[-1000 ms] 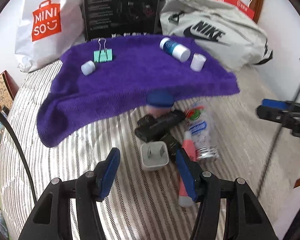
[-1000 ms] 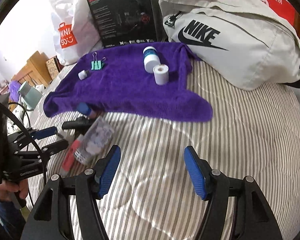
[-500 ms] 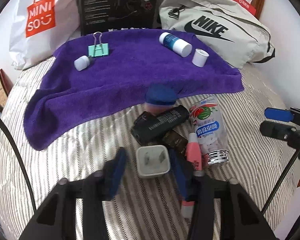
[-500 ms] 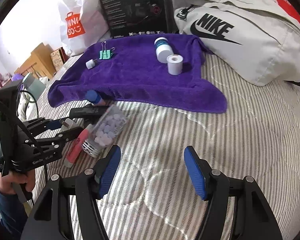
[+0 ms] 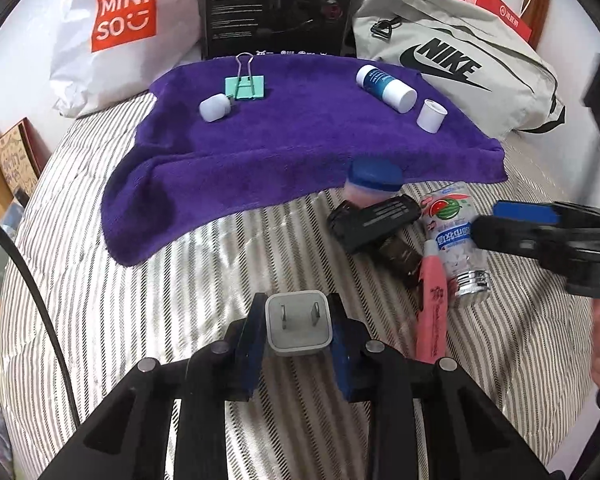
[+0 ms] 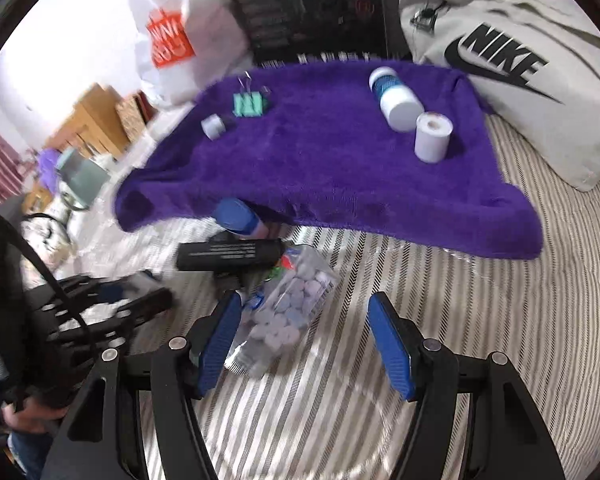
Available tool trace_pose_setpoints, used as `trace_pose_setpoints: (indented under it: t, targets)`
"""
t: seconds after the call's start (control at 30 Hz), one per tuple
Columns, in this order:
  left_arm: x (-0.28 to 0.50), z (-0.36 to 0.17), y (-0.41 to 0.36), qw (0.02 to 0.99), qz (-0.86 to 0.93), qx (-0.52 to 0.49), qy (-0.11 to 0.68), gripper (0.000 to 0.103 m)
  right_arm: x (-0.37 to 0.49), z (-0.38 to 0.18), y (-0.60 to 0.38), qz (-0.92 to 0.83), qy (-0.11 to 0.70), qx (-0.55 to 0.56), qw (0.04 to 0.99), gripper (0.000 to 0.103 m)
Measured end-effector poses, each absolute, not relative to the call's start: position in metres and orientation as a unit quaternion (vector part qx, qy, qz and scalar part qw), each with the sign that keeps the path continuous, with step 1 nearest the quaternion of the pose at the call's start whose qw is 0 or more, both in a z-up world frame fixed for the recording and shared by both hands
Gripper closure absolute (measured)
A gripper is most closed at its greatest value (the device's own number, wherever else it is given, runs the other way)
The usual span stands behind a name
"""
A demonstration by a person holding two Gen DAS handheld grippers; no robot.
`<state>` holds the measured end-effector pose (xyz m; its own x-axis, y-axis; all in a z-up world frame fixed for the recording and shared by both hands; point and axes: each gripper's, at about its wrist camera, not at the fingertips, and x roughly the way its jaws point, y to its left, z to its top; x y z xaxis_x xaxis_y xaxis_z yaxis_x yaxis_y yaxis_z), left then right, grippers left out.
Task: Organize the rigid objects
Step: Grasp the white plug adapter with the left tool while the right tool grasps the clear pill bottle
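White charger (image 5: 299, 323) sits clamped in left gripper (image 5: 298, 330).

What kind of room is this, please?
Probably a bedroom: the objects lie on a striped quilted bedcover, with a Nike bag and a Miniso shopping bag at the back, and wooden furniture beside it.

Bright daylight, fisheye edges — right view motion-blurred

A white shopping bag (image 5: 100, 36) at far left reads "MINISO" in white on an orange panel (with a smile). The grey bag (image 5: 460, 60) at far right shows black "NIKE". Other print is illegible.
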<state>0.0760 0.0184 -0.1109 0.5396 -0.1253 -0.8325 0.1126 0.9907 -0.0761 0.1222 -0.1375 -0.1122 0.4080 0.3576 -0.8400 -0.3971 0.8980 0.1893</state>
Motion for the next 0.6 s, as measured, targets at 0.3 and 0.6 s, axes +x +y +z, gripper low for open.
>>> trace_pose_setpoints:
  t: [0.3,0.6]
  targets:
    - [0.074,-0.111,0.023,0.880,-0.075,-0.017,0.468,0.075,0.106,-0.112,-0.146,0.221,0.500,-0.076,0.834,0.038]
    - [0.072,-0.111,0.025,0.881,-0.079,-0.023,0.466,0.075,0.104,-0.125,-0.123,0.218,0.492,-0.135,0.832,0.039]
